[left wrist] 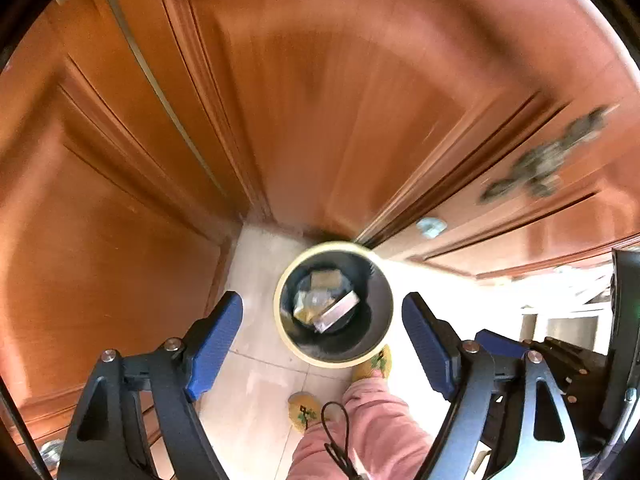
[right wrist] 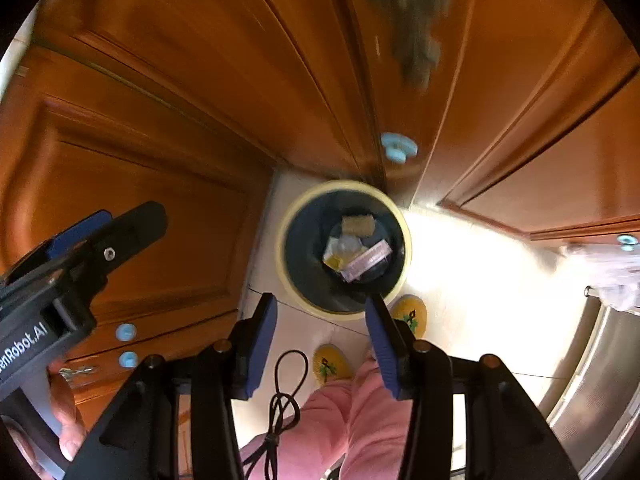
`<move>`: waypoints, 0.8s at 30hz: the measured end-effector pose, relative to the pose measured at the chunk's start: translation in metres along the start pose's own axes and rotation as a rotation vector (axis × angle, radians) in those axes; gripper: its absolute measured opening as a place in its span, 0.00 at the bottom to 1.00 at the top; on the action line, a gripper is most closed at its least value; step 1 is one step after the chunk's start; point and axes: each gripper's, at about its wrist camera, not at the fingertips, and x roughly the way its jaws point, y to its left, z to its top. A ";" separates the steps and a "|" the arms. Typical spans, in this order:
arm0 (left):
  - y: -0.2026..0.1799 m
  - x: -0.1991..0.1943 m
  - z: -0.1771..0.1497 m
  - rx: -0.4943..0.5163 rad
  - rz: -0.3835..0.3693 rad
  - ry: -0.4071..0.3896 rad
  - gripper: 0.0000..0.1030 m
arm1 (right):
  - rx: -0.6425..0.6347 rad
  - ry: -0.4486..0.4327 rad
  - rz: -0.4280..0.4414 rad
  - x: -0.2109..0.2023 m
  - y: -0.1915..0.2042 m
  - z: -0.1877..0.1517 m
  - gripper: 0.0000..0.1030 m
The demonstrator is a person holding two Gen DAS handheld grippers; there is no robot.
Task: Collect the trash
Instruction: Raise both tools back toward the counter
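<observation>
Both wrist cams look straight down at floor. Trash bin, round, cream rim w/ dark liner, stands on pale tile floor in corner of orange wood cabinets.

Left gripper: jaws spread wide, nothing between blue pads. Bin sits below, centred in the gap just past the fingertips in left view. No contact, gripper well above it.

Right gripper: jaws also apart, narrower gap than left, empty. Bin lies beyond the tips, near rim showing between the pads. Not touching.

Bin contents, seen in both views: tan squarish piece at far side, crumpled clear/yellowish wrapper in middle, flat pale box/strip lying tilted across it. All at bottom of bin; can't tell what's under them.

Right view also shows left gripper coming in from left edge, held by bare hand, over cabinet door, beside the bin and not above it in that view.

Under grippers: person's pink trousers, yellow slippers on tile just beside bin's near rim. Black cable loop hangs over the leg. Light blue knobs on cabinet doors. Upper parts of both views motion-blurred, dark smear on door unreadable. Metal appliance edge at right of right view.
</observation>
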 end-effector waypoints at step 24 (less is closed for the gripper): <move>-0.051 -0.341 0.043 0.153 -0.092 -0.507 0.85 | 0.013 -0.597 0.033 -0.338 0.063 -0.035 0.45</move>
